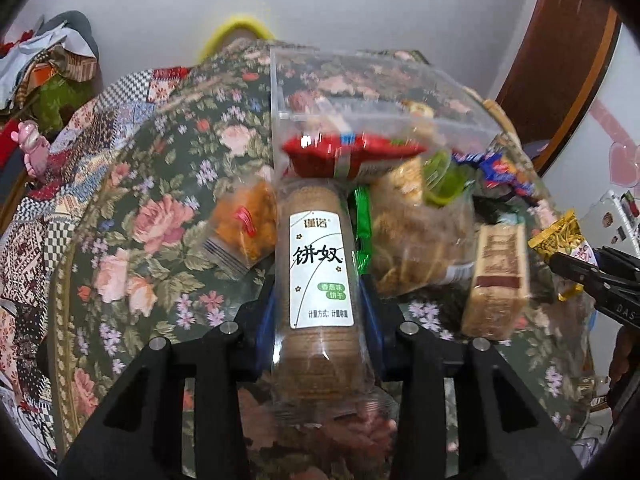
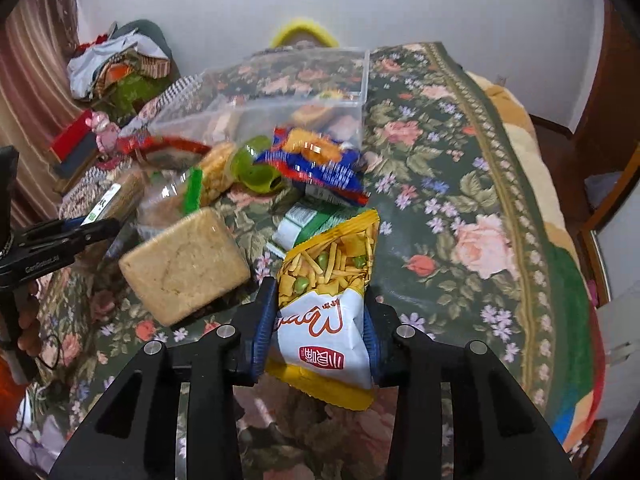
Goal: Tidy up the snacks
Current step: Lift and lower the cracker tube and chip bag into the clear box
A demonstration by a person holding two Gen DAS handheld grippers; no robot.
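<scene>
My left hand-held gripper (image 1: 318, 292) pinched the clear-wrapped brown biscuit roll (image 1: 320, 276), my right hand-held gripper (image 2: 320, 332) the yellow-white snack bag (image 2: 330, 296); next, I judged, both needed the transparent plastic box (image 2: 280, 92).

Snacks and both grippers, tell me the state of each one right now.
Left gripper: shut on the biscuit sleeve.
Biscuit sleeve: sealed, held lengthwise between the fingers.
Right gripper: shut on the snack-mix bag.
Snack-mix bag: sealed, held.
Clear bin: open-topped, a few snacks inside.
Wrapped cracker block: sealed, lying on the floral cloth.
</scene>
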